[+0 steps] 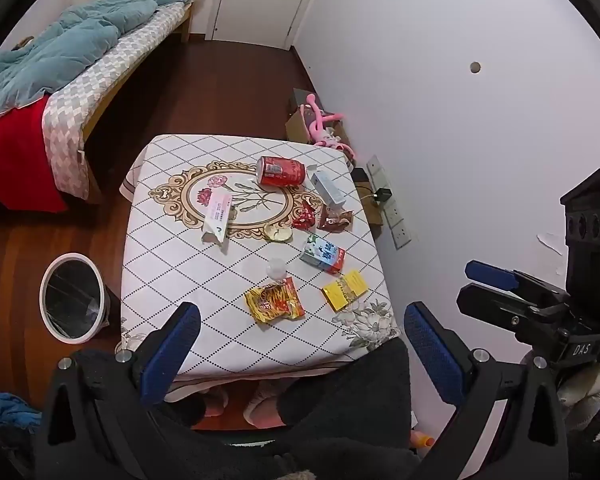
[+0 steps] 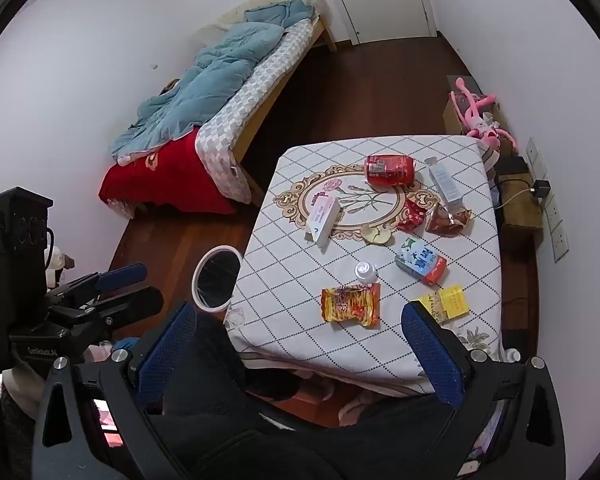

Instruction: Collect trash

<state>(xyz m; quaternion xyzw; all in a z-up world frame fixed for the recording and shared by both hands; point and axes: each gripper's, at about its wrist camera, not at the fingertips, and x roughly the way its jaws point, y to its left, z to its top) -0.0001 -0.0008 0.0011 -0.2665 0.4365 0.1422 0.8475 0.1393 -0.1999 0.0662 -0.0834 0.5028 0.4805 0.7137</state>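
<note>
Both tongs, left [image 1: 300, 344] and right [image 2: 296, 344], hang spread and empty above the desk's [image 1: 220, 280] near edge, seemingly choosing; just ahead lies a flat orange snack wrapper [image 1: 275, 304], farther a toppled red can [image 1: 281, 170], long axis crosswise, bin [image 1: 73, 298] to their left.

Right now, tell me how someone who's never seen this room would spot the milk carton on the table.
Start at the table with the diamond-patterned cloth, and go to the side nearest the wall with the sockets. The milk carton lies on its side there, between the dark red wrappers and the yellow packet. It is the only blue-and-white box with a red end.
</note>
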